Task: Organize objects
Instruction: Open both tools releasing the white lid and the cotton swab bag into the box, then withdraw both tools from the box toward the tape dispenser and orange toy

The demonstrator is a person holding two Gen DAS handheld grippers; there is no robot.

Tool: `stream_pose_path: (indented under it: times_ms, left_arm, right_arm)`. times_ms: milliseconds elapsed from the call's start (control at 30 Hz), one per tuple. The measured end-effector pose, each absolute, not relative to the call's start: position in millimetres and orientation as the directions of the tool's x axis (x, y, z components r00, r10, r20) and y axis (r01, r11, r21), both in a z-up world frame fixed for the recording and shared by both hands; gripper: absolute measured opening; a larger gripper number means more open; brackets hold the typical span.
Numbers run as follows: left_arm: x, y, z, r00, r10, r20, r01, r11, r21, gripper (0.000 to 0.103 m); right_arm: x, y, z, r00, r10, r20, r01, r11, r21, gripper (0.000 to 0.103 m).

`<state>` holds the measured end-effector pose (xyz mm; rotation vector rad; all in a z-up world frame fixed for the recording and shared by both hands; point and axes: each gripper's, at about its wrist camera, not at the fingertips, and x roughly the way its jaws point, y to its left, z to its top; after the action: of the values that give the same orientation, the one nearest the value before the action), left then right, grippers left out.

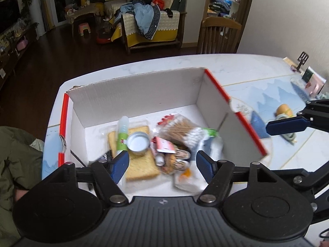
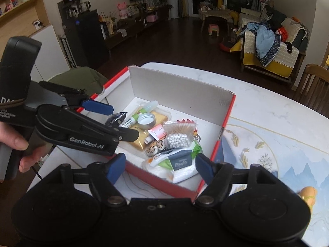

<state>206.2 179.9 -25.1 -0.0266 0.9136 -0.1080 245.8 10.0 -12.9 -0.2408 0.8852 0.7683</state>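
Both fingers spread, empty: left gripper (image 1: 162,167) above the box (image 2: 181,90); bread (image 1: 141,166), cotton swabs (image 2: 178,135), wipes (image 2: 181,162) beneath. Orange toy (image 2: 308,195) outside, right. Risk: snagging the box wall.

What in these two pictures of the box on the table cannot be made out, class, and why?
- Small dark packet, right wrist view: partly hidden by the left gripper.
- Yellow object, right wrist view: covered below by the camera mount.
- Box contents near the left gripper, left wrist view: motion-blurred.
- Wipes pack label: too small to read fully.
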Motion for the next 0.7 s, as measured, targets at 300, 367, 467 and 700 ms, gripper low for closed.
stream_pose_path:
  times_ms: [300,367,467,700]
  left_arm:
    - [177,142,-10,0.625,-0.108,-0.773,0.052,0.994,-0.096,0.078]
    - [173,131,-9,0.624,-0.107,-0.774,0.044,0.994,-0.101,0.078]
    - [168,115,-10,0.619,-0.111,-0.777,0.040,0.993,-0.110,0.078]
    - [160,78,-13,0.623,-0.139,-0.770,0.033,0.988,-0.151,0.085]
  right_arm:
    - [231,-39,-3,0.372,0.544,-0.753,-0.697,0.699,0.161,0.086]
    - [229,-50,-2,0.368,0.550,-0.750,-0.698,0.696,0.167,0.087]
    - [226,-68,-2,0.359,0.558,-0.749,-0.696,0.694,0.183,0.093]
    - [223,-117,-4,0.358,0.568,-0.741,-0.663,0.714,0.227,0.098]
